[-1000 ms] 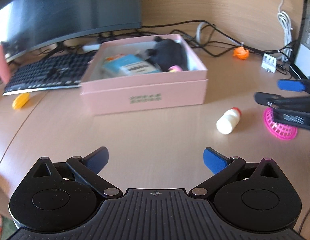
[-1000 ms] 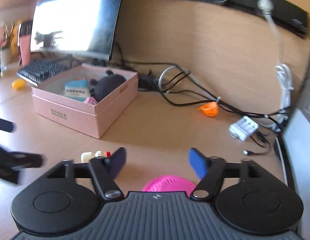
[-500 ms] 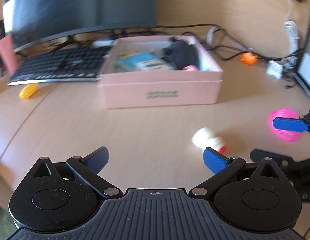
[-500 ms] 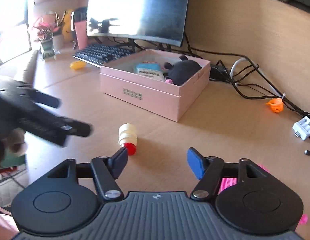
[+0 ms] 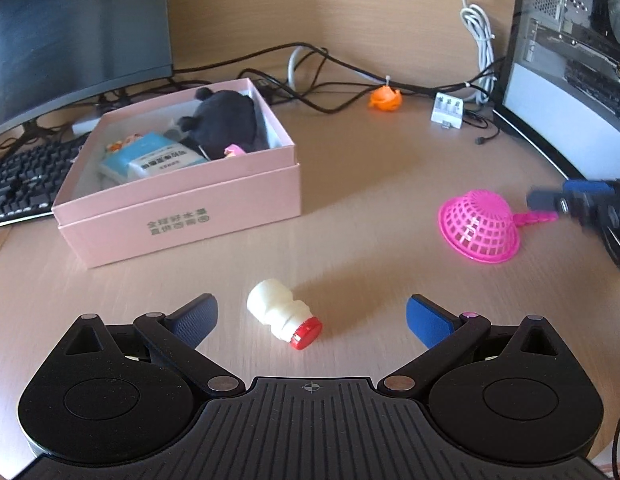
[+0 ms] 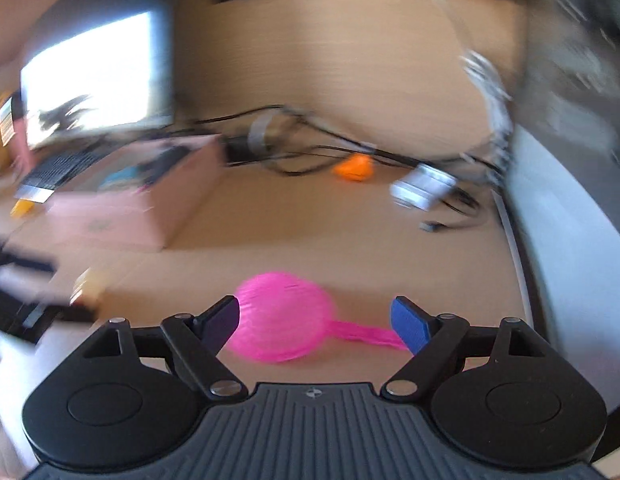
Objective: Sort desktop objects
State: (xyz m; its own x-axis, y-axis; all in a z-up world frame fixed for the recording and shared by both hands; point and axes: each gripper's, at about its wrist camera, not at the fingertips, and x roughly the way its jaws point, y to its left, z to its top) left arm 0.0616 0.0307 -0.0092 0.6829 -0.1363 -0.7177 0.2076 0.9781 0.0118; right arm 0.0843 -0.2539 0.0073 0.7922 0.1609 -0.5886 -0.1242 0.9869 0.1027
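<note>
The left gripper hangs over the wooden tabletop with its blue pads spread wide and pinching nothing. A small white bottle with a red cap lies on its side between them, touching neither pad. Farther off to the left stands an open pink box holding a black plush toy and a pale blue packet. To the right, a pink mesh basket rests upside down on the tabletop. The right gripper is just behind that basket, its jaws opening; the basket sits between the pads, and the blur hides whether either pad touches it. An orange toy lies far back among the cables.
</note>
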